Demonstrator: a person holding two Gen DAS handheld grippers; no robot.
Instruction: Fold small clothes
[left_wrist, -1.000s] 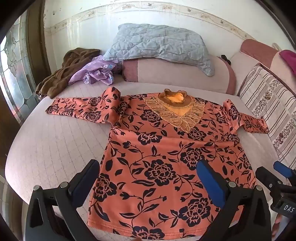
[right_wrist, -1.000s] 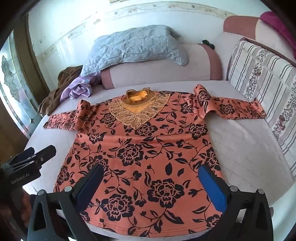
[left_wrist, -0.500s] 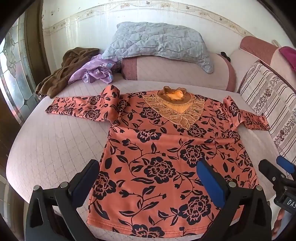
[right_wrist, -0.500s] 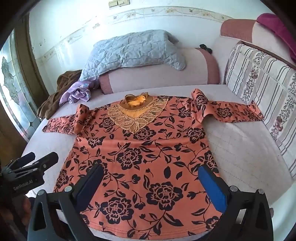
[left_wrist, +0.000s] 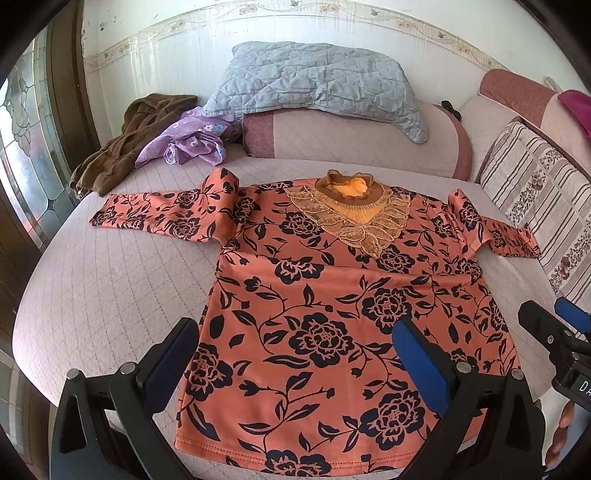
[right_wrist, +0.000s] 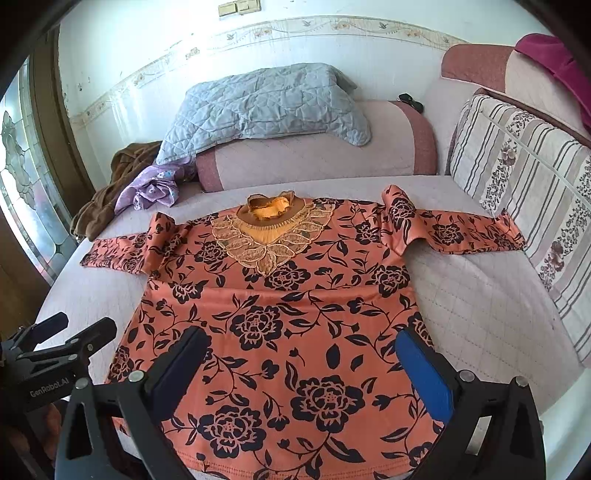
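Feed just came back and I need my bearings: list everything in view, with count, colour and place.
Orange long-sleeved top with black flowers: one, spread flat, front up, mid-bed.
Pink quilted bed cover: one, under the top.
Grey-blue quilted blanket: one, on the bolster.
Pink bolster cushion: one, at the bed's far end.
Purple flowered garment: one, crumpled, far left.
Brown garment: one, heaped, left of the purple one.
Striped flowered cushion: one, white and brown, along the right side.
Magenta cloth: one, top right.
Left gripper: open, above the hem.
Right gripper: open, above the hem.
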